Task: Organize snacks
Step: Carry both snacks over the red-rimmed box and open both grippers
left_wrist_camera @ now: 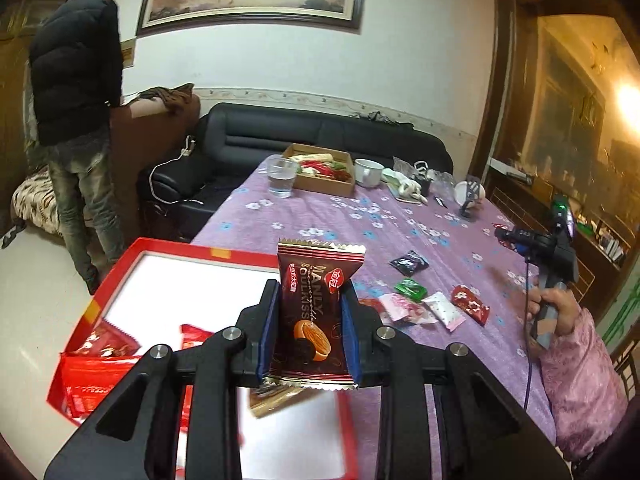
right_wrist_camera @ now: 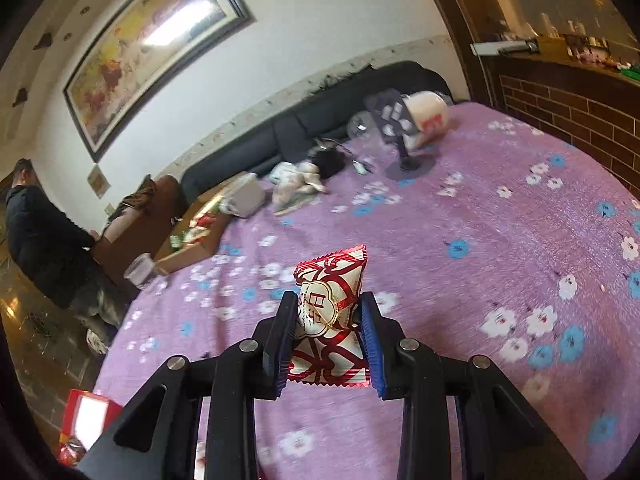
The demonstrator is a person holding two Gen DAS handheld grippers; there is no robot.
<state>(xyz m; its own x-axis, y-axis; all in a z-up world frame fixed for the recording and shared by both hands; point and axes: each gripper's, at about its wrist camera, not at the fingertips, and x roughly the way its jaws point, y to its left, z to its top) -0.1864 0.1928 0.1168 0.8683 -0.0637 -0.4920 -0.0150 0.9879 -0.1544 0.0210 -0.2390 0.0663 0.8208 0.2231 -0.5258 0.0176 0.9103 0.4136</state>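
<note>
Long table (left_wrist_camera: 400,236) under a purple flowered cloth is taking up most of the room; a black sofa (left_wrist_camera: 320,136) is sitting behind it.

Red box (left_wrist_camera: 120,276) with a white floor is lying at the table's near left corner, already holding several red packets (left_wrist_camera: 100,350).

Cardboard tray (left_wrist_camera: 320,188) of other items, a glass (left_wrist_camera: 282,176) and a white cup (left_wrist_camera: 370,172) are standing at the far end, well apart from the work.

A bystander in a dark jacket (left_wrist_camera: 76,80) is standing off to the left, back turned.

Loose snacks (left_wrist_camera: 432,304) are lying scattered on the cloth to the right of the box.

Left gripper (left_wrist_camera: 308,336) is hovering over the red box, its jaws clamping a brown cookie packet (left_wrist_camera: 316,308) upright between the blue pads.

Right gripper (right_wrist_camera: 326,340) is hanging over open cloth, jaws pinching a white-and-red candy packet (right_wrist_camera: 330,312), held clear of the table. The red box (right_wrist_camera: 90,412) is showing only at the lower left of its view.

Judgement: the sorting is partway along, and the step in hand is carrying snacks to the box. Next move is calling for the left jaws to part over the white floor, then the right hand to be crossing leftward to the box.
</note>
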